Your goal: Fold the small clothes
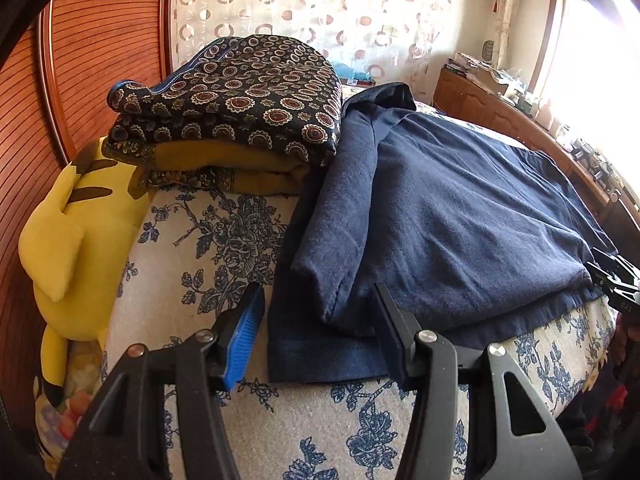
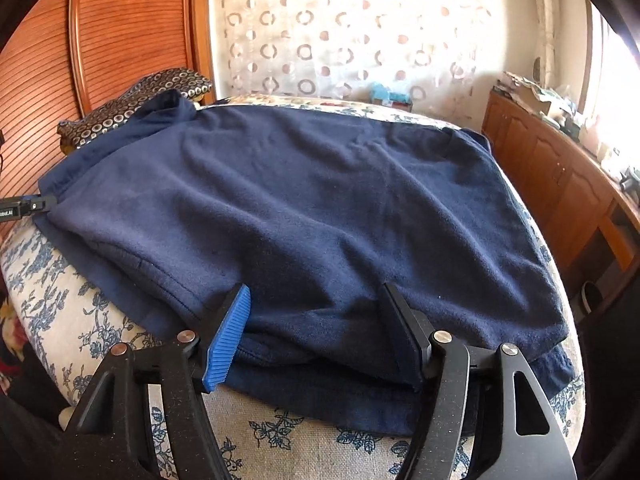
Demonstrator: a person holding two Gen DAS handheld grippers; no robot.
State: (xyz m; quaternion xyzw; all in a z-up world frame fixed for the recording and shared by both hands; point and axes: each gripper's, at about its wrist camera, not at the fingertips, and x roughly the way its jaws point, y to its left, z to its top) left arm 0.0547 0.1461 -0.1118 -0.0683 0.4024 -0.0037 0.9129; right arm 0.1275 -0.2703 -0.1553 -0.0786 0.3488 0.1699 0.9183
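I am working on a navy garment (image 2: 320, 208) that is lying across the bed (image 1: 224, 248), its hem along the near edge, folded over once there. My left gripper (image 1: 316, 328) is hanging released over the garment's left near corner, gripping nothing. My right gripper (image 2: 316, 328) is straddling the doubled hem, fingers (image 2: 226, 340) apart, not pinching. A folded patterned pile (image 1: 240, 92) is sitting at the far left. Next, I judge, both need to clamp the near edge and carry it toward the far edge.
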